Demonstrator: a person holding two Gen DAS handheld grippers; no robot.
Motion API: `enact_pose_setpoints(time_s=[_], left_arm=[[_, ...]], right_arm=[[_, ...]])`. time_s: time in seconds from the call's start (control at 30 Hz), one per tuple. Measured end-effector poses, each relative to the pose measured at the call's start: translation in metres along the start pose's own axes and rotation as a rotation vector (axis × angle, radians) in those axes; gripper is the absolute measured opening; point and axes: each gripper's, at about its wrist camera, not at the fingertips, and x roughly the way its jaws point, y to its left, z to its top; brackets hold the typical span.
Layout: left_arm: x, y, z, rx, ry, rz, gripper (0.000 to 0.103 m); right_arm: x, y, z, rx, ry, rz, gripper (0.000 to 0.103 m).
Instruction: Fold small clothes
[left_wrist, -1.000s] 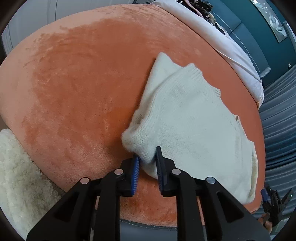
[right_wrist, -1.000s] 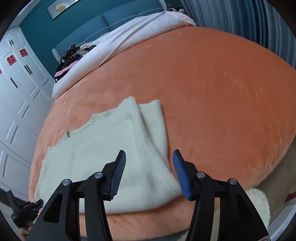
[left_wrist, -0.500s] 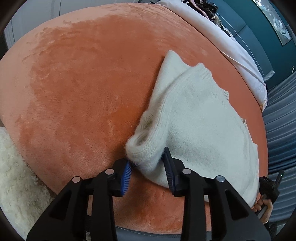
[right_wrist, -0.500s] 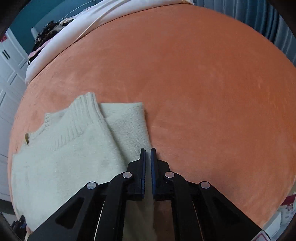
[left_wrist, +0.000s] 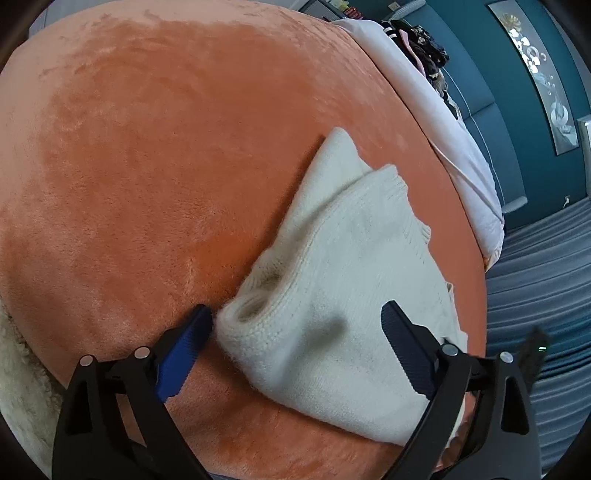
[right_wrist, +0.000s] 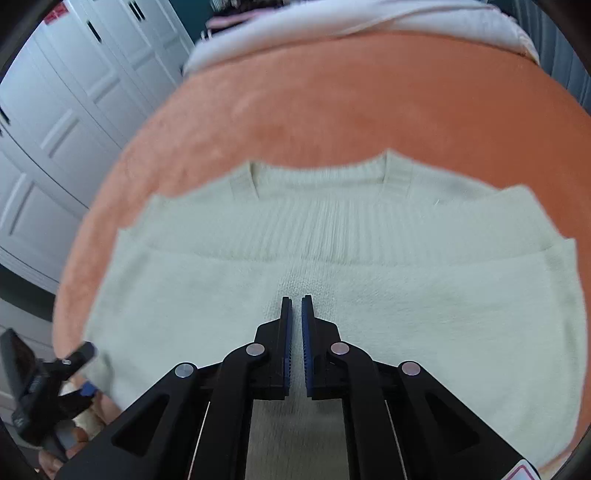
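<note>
Your left gripper (left_wrist: 295, 328) has released the sweater (left_wrist: 354, 266), jaws opening wide around its fold; your right gripper (right_wrist: 296, 306) is closed, empty, above it.

We see a bed under a plush orange blanket (left_wrist: 155, 177), a folded cream knitted sweater (left_wrist: 354, 280) lying flat on it, and a pale pink quilt (left_wrist: 436, 122) at its far end.

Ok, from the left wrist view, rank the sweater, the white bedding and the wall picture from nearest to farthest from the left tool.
1. Sweater: lying between the opening jaws of the left tool, on the orange blanket.
2. White bedding: beyond the blanket, upper right.
3. Wall picture: on the teal wall, far right.
</note>
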Motion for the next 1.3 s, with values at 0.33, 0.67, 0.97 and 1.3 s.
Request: enact_pose_setpoints(time_s=[0.33,0.67,0.97,1.3], left_arm=[[0.013,-0.020,0.014,-0.013,0.031,-0.055,0.026],[-0.063,-0.222,-0.045,0.510,-0.075,-0.272,0.019],[0.064,-0.314,-0.184,0.865,0.212,-0.177,0.020],[0.018,-0.233,-0.193,0.906,0.111,-0.098,0.090]], right_arm=[[0.008,0.011,0.002,-0.072,-0.045,-0.058,0.001],[-0.041,-0.053,-0.016,0.157,-0.142,0.226,0.005],[-0.111,-0.198,-0.100,0.415,-0.226,0.252,0.014],[-0.124,-0.206,-0.100,0.466,-0.246,0.466,0.072]])
